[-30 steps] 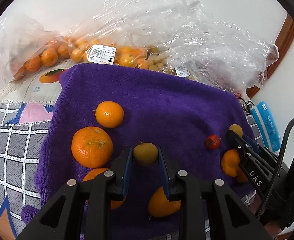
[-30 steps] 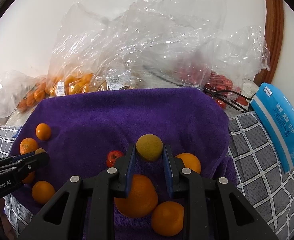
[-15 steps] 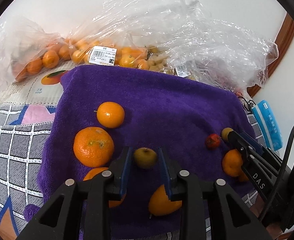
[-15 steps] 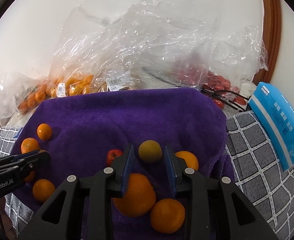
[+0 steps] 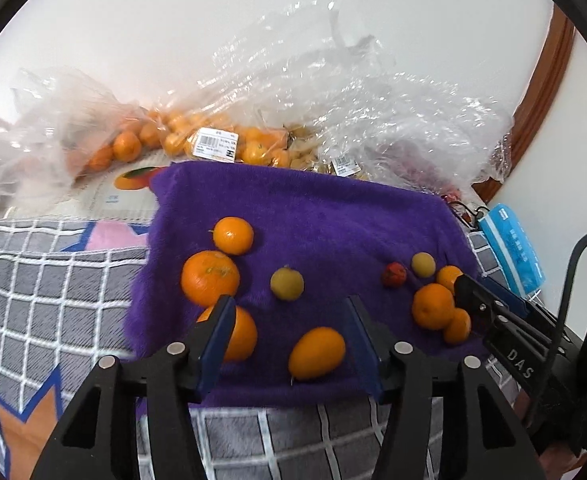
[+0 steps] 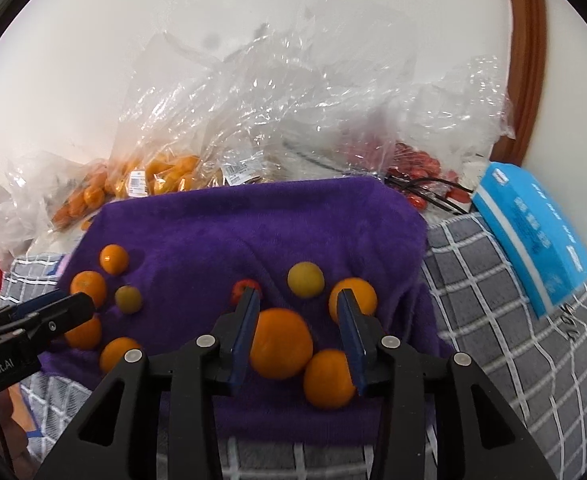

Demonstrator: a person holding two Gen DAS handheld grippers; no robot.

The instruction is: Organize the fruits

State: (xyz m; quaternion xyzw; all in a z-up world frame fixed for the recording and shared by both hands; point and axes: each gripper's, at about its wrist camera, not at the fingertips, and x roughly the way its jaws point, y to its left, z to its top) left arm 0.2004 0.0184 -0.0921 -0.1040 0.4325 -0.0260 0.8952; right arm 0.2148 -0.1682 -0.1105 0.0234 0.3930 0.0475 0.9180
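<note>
Left wrist: left gripper [image 5: 289, 320] spreading, yellow-green fruit [image 5: 287, 283] now resting on purple towel [image 5: 313, 216]; right gripper [image 6: 298, 312] likewise spread, releasing its fruit [image 6: 306, 279] (both placements looking done).

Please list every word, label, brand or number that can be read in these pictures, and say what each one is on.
"DAS": on the right gripper body, seen from the left wrist.
"obot.AI", its start cut off by the frame: on the left gripper body, seen from the right wrist.
Price labels on the plastic bags: barcodes and print too small to read.
Blue pack: white characters, too blurred to read.
</note>
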